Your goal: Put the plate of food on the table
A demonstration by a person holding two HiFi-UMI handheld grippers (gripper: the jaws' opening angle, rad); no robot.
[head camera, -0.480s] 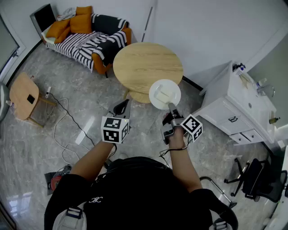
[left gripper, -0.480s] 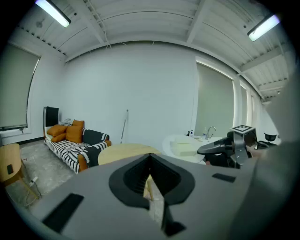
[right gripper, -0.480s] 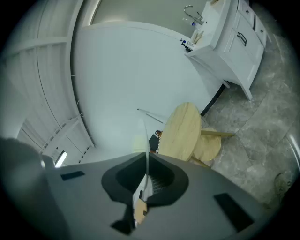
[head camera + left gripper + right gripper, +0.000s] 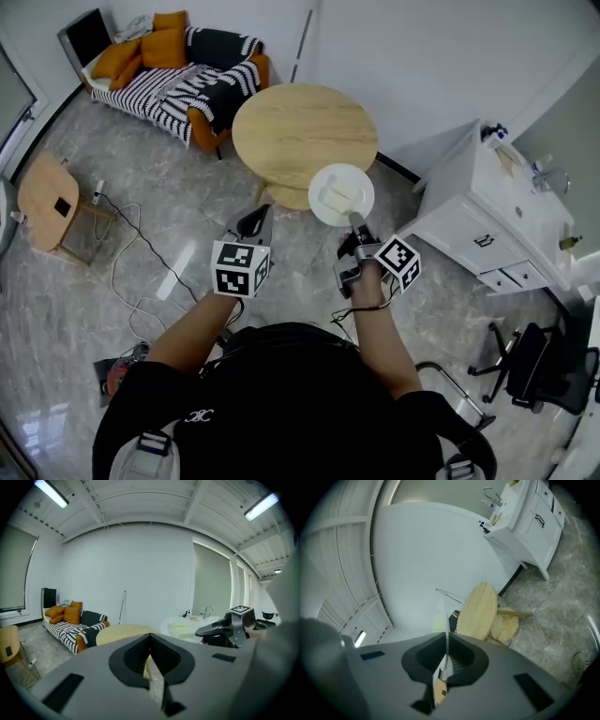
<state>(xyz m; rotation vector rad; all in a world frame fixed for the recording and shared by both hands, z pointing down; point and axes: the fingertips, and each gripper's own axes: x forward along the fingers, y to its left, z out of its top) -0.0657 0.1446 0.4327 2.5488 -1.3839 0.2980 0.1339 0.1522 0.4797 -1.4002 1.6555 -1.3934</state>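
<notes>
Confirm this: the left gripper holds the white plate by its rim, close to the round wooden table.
Not quite: the wrong gripper is named. The right gripper holds the white plate by its rim, close to the round wooden table. The head view shows this; there the left gripper is apart from the plate, and it holds nothing.
</notes>
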